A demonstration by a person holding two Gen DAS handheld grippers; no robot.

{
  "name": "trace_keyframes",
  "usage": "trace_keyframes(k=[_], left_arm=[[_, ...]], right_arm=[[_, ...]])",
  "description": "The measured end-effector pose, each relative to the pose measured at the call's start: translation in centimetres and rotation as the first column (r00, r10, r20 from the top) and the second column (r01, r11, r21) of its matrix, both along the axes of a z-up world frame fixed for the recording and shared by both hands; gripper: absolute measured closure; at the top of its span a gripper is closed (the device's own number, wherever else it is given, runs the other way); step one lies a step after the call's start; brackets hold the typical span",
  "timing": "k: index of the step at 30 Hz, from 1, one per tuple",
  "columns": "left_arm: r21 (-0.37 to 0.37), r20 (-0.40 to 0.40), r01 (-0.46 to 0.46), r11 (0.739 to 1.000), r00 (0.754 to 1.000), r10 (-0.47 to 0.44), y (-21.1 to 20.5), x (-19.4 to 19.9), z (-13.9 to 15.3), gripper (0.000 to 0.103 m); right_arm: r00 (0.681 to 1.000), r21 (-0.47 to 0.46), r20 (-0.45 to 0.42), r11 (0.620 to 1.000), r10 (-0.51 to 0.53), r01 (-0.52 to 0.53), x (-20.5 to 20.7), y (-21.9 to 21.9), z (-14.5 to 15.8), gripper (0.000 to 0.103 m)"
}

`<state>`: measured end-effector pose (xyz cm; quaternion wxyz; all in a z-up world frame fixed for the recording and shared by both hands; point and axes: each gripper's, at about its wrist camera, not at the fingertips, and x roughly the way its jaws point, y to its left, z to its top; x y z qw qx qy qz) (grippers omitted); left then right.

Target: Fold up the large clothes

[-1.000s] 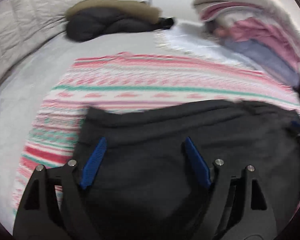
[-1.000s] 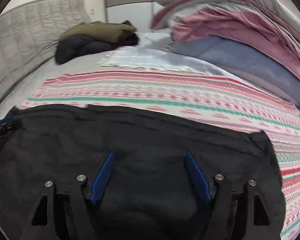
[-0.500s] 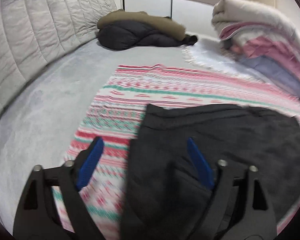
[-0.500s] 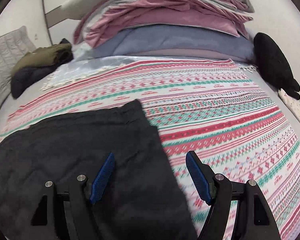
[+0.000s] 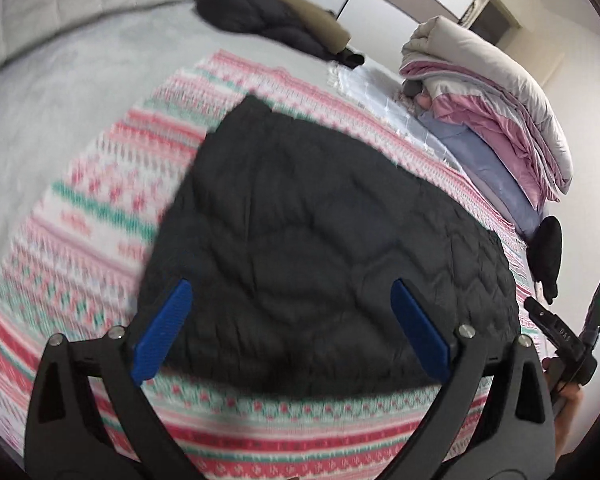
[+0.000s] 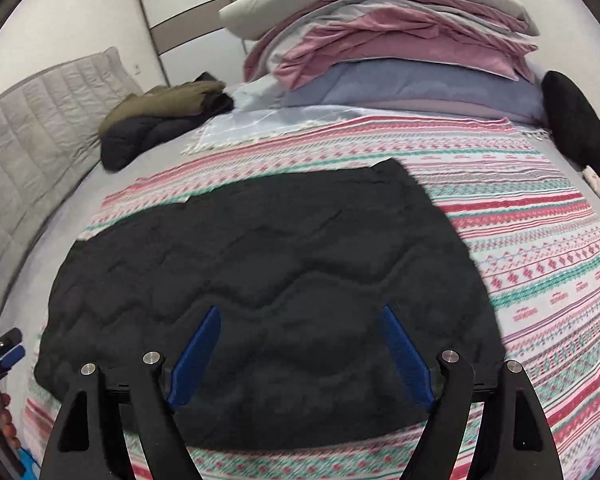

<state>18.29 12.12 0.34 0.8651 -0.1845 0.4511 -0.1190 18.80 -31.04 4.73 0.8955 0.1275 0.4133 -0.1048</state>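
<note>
My left gripper [image 5: 290,330] hangs above the near edge of the black garment [image 5: 324,248], jaws opening and already wide, with nothing pinched between the blue pads [image 5: 162,332]. The cloth lies below them, not in them. My right gripper [image 6: 300,356] is the same: jaws opening, spread well apart, blue pads [image 6: 196,356] clear of the fabric, nothing held.

The black garment [image 6: 260,284] lies flat on the striped blanket [image 6: 540,264], folded into a broad, roughly rectangular pad. Its surface shows wavy quilted seams. The far corner points toward the stacked bedding [image 6: 396,40], and the near edge runs close to the blanket's near side, with a strip of pink, red and green pattern showing below it. The blanket [image 5: 80,208] reaches out past the garment on every side I can see.

The blanket rests on a grey bed [image 5: 60,80]. At the far end lies a heap of dark and olive jackets [image 6: 160,120], well apart from the garment, and just beside them a pale fringed cloth [image 6: 268,128] spreads under the blanket's far edge. The stack of pink, blue and grey bedding [image 5: 500,108] sits on the far right. A black plush thing [image 6: 576,128] lies at the bed's right edge.

From the left wrist view, my right gripper [image 5: 564,336] shows at the frame's right edge; from the right wrist view, my left hand [image 6: 0,428] shows low on the left.
</note>
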Motion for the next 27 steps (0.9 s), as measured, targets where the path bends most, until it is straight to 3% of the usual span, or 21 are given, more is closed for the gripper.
trace_keyframes(k=[4, 6, 10, 15, 21, 27], left_arm=[[-0.044, -0.030, -0.070, 0.997, 0.997, 0.068, 0.6, -1.4, -3.4, 0.004], [-0.034, -0.046, -0.098, 0.995, 0.994, 0.096, 0.5, -1.6, -4.5, 0.004], [-0.015, -0.031, -0.129, 0.992, 0.991, 0.128, -0.1, -2.6, -4.4, 0.004], [-0.072, -0.080, -0.194, 0.978, 0.979, 0.188, 0.5, -4.6, -4.6, 0.004], [-0.122, -0.135, -0.144, 0.982, 0.983, 0.128, -0.7, -4.4, -6.5, 0.004], [-0.308, -0.070, -0.196, 0.931, 0.981, 0.183, -0.9, -2.6, -8.6, 0.012]], right_arm=[[0.998, 0.008, -0.007, 0.998, 0.057, -0.057, -0.2, 1.7, -1.7, 0.020], [0.996, 0.017, -0.056, 0.997, 0.075, -0.075, 0.6, 2.3, -2.9, 0.020], [0.994, 0.012, -0.068, 0.996, 0.086, -0.085, 1.0, 2.4, -3.7, 0.020], [0.993, -0.046, -0.090, 0.996, 0.073, -0.077, 1.5, 2.1, -4.1, 0.020], [0.993, -0.035, -0.097, 0.997, 0.069, -0.072, 1.4, 1.8, -4.4, 0.020], [0.994, -0.023, -0.091, 0.997, 0.067, -0.070, 1.5, 1.6, -4.7, 0.020]])
